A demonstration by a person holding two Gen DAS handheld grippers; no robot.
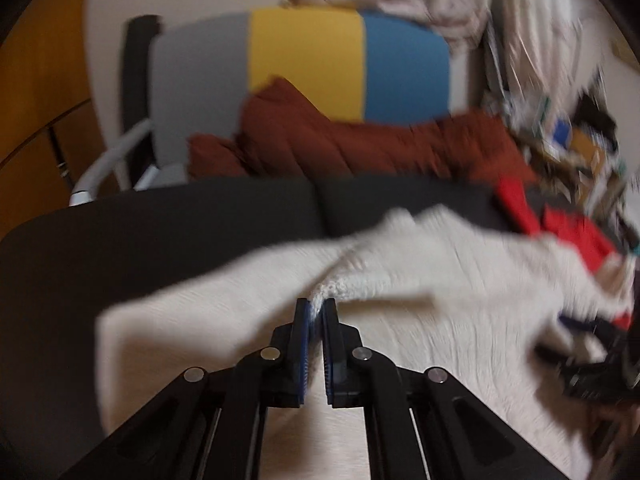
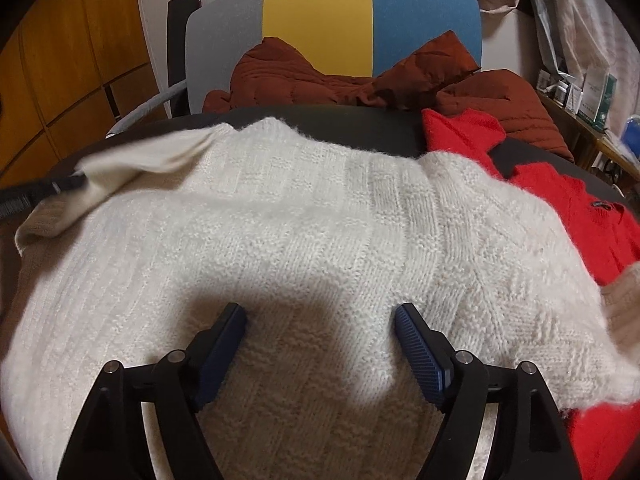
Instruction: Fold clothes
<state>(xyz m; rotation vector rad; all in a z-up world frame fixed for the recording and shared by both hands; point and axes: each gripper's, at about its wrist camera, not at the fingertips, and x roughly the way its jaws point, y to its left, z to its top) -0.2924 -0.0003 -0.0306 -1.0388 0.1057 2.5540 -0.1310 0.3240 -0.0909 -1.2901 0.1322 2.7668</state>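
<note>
Cream-white chunky knit sweater [image 2: 304, 232] lies spread across the dark desk [image 2: 352, 124], its body mostly flat and face-up, with one corner at the far left lifted off the surface. The fold looks barely begun: a single edge is raised, nothing is yet laid over or squared up, and the sleeves and the body halves are still to be brought in. Left gripper [image 1: 316, 312] has its blue-padded fingers [image 1: 304, 332] pinched nearly together on a ridge of the knit, which bunches up between them; the left view is smeared by motion blur. Right gripper [image 2: 320, 320] hovers low over the sweater's near part with its fingers [image 2: 416, 340] spread wide, holding nothing, and whether the tips touch the wool is hard to tell. A bright red knit garment [image 2: 560, 184] lies at the sweater's right edge, partly under it and unfolded. Beyond the desk, a rust-brown quilted jacket [image 2: 304, 76] is heaped on a chair with a grey, yellow and blue back [image 2: 320, 12].
</note>
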